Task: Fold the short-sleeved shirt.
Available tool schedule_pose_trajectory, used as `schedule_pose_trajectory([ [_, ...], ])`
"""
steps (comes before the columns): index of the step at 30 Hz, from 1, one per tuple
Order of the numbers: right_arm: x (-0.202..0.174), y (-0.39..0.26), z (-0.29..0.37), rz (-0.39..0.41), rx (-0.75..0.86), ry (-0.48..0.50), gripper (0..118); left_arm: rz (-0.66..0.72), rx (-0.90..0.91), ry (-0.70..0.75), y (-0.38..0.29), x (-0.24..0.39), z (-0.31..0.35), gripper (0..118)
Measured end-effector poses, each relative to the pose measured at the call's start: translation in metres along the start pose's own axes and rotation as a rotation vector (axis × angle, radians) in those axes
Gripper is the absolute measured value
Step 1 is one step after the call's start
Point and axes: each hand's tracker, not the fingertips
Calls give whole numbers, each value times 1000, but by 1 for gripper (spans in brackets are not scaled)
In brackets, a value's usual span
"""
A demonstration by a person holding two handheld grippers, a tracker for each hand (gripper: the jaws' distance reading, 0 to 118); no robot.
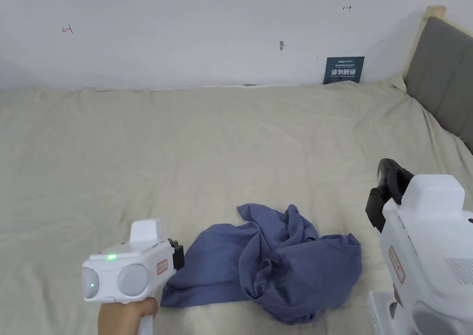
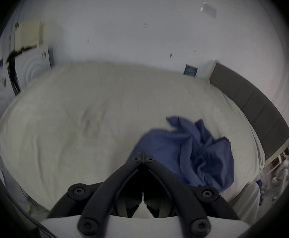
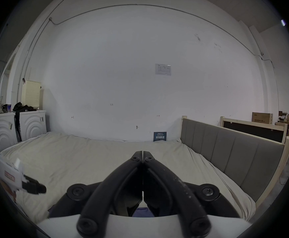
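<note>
A blue short-sleeved shirt (image 1: pixel 272 264) lies crumpled in a heap on the beige bed sheet (image 1: pixel 208 156), near the front edge. In the left gripper view the shirt (image 2: pixel 191 154) sits just ahead and to the right of my left gripper (image 2: pixel 143 155), whose jaws are pressed together with nothing between them. A hand holds the left gripper (image 1: pixel 178 256) at the shirt's left edge. My right gripper (image 3: pixel 143 154) is shut and empty, held above the bed to the right of the shirt; its black jaws (image 1: pixel 385 188) point away from me.
A grey padded headboard (image 1: pixel 443 82) runs along the bed's right side. A white wall with a small dark sign (image 1: pixel 343 69) stands behind the bed. White cabinets (image 3: pixel 16 126) stand at the far left end. The sheet beyond the shirt is bare.
</note>
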Motion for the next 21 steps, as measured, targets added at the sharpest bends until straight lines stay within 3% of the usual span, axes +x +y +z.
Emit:
schedule_pose_trajectory([
  [2, 1, -4, -2, 5, -10, 0, 2, 4, -72, 18, -11, -2, -19, 4],
  [3, 1, -5, -4, 7, -16, 0, 2, -3, -101, 32, -16, -2, -28, 14],
  [4, 2, -7, -5, 7, -22, 0, 2, -7, -134, 34, -22, -3, -34, 34],
  [5, 2, -9, -6, 4, -30, -1, 2, -13, -135, 56, -26, -3, -40, 66],
  [6, 3, -11, -7, 0, -38, -1, 2, -2, -140, 66, -29, -3, -47, 76],
  [7, 4, -12, -8, -4, -43, -2, 2, 1, -171, 64, -30, -5, -53, 76],
  [8, 5, -14, -10, -5, -49, -3, 2, 6, -198, 66, -33, -7, -56, 101],
  [9, 6, -15, -11, -5, -54, -4, 2, 12, -196, 75, -35, -6, -60, 114],
  [10, 6, -16, -12, -4, -58, -4, 2, 5, -190, 84, -37, -5, -62, 114],
  [13, 10, -20, -18, 9, -76, -4, 2, -44, -222, 126, -41, -3, -75, 93],
  [15, 12, -23, -21, 8, -84, -11, 2, -66, -248, 128, -46, -2, -89, 65],
  [19, 18, -31, -29, -3, -116, -19, 3, -77, -234, 140, -53, 1, -91, 55],
  [21, 21, -37, -37, -19, -154, -24, 3, -96, -208, 114, -52, 3, -81, 7],
])
